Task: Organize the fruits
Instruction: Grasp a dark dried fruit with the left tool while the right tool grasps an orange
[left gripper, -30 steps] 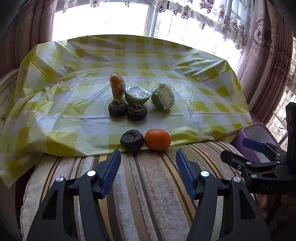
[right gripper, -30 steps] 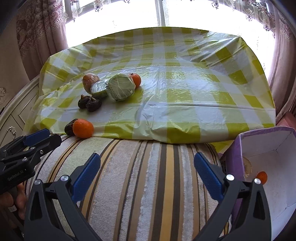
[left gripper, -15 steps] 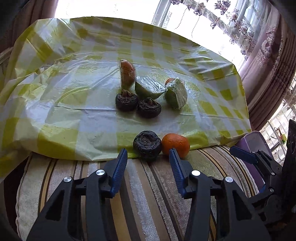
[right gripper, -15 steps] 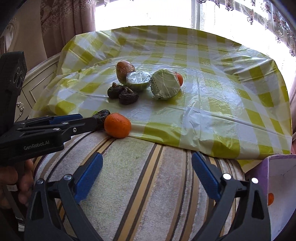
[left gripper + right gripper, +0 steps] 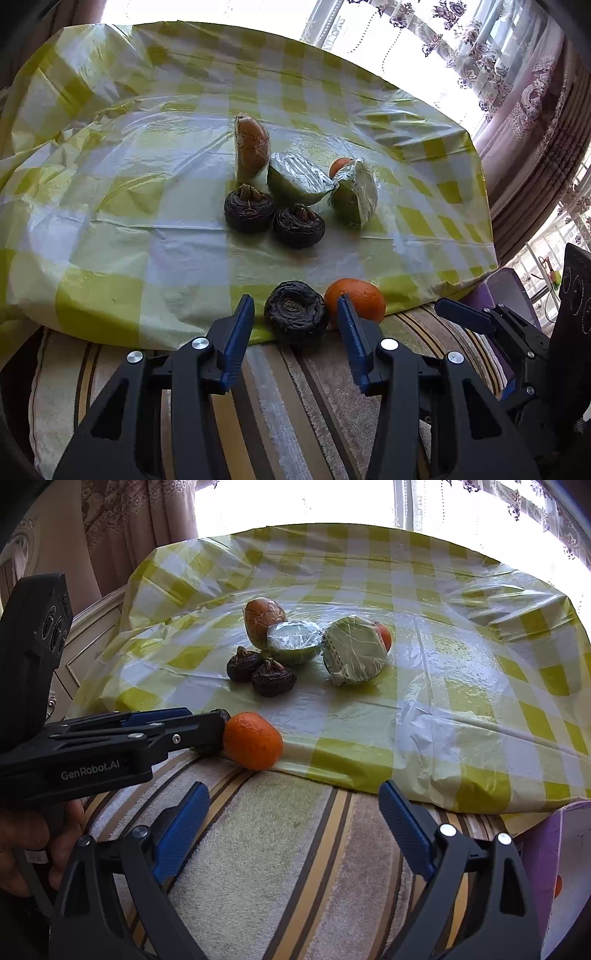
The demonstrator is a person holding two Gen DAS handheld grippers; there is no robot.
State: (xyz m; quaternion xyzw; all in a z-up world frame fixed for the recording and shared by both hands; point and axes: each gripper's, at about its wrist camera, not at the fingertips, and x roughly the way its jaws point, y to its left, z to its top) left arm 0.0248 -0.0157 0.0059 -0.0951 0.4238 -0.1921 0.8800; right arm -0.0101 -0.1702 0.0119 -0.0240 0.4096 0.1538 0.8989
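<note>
A dark wrinkled fruit (image 5: 295,315) lies at the front edge of the checked cloth, with an orange mandarin (image 5: 356,299) touching its right side. My left gripper (image 5: 293,306) has its blue pads on either side of the dark fruit, with narrow gaps showing, so it is open. In the right wrist view the left gripper (image 5: 207,720) reaches in from the left and hides most of that fruit beside the mandarin (image 5: 253,740). My right gripper (image 5: 293,805) hovers over the striped cushion, its jaws closing slightly with nothing between them.
Farther back on the yellow checked cloth (image 5: 443,590) sit two more dark fruits (image 5: 249,212), two film-wrapped green halves (image 5: 297,181), a wrapped brown fruit (image 5: 251,147) and a small orange (image 5: 340,166). A purple box (image 5: 554,849) stands at the right. The striped cushion (image 5: 295,867) fills the foreground.
My left gripper has moved forward to the dark fruit and its jaws have narrowed around it. My right gripper has swung left toward the mandarin, and the purple box has slid nearly out of view.
</note>
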